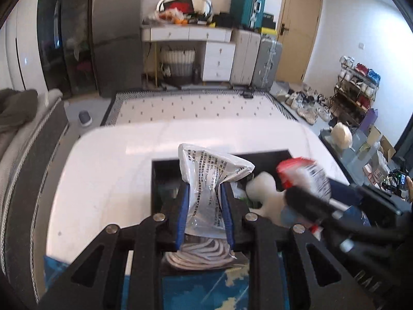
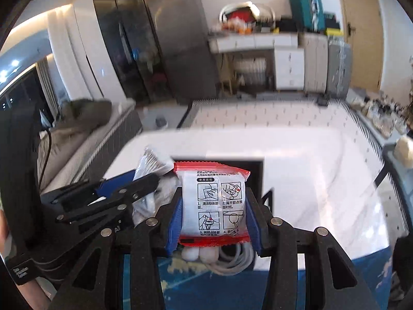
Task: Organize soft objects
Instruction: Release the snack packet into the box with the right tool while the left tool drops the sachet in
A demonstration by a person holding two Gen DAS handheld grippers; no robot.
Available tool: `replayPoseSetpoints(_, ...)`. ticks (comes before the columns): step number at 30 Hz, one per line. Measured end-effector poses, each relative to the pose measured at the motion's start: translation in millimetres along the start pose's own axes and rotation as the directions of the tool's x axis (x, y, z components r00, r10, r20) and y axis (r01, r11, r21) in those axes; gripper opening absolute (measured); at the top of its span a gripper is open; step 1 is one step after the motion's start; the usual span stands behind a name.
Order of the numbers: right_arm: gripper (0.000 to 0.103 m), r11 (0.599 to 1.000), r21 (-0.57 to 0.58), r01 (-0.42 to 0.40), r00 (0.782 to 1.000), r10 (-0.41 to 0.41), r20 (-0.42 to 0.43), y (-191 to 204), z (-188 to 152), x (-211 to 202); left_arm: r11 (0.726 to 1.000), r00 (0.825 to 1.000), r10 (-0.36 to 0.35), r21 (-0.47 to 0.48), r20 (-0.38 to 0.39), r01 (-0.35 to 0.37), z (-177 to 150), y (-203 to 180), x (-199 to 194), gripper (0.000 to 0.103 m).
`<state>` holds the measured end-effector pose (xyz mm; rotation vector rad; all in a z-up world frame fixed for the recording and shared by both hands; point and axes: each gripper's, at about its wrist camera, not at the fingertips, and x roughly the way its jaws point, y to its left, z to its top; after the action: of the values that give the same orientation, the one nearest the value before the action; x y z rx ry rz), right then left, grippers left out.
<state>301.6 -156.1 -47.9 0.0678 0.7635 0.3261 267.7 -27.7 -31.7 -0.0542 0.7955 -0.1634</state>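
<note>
The left tongs are closed on a clear plastic bag printed with black text, its crumpled middle pinched between the blue pads, its top flaring above them. A striped cloth shows inside the bag's lower end, below the pads. The right tongs grip a red-edged packet with four instruction pictures on its face, held upright between their pads. Both loads hang over a black bin that sits on the white counter. Under the packet lie white round pieces and a coiled white cable. In the left view the packet is blurred, beside a white plush shape at the bin's right side. Blue patterned floor shows at the near edge
</note>
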Motion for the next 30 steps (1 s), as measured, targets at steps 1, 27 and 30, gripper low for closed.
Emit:
replayPoseSetpoints(1, 0.043, 1.000, 0.003, 0.012, 1.000, -0.012, -0.013, -0.8, -1.2, 5.1, 1.000, 1.000, 0.001, -0.005, -0.018, -0.001, -2.1, -2.6, 5.6, 0.023)
replayPoseSetpoints(27, 0.069, 0.993, 0.094, -0.077, 0.997, 0.075, 0.030, 0.5, -9.9, -41.9, 0.998, 0.996, -0.019, -0.052, 0.092, 0.024, -12.2, 17.4, -68.1, 0.056)
replayPoseSetpoints(30, 0.069, 0.996, 0.074, -0.039, 0.999, 0.037, 0.027, 4.1, -17.0, -52.9, 0.999, 0.997, -0.005, -0.044, 0.083, 0.009, -20.4, 18.7, -70.7, 0.056)
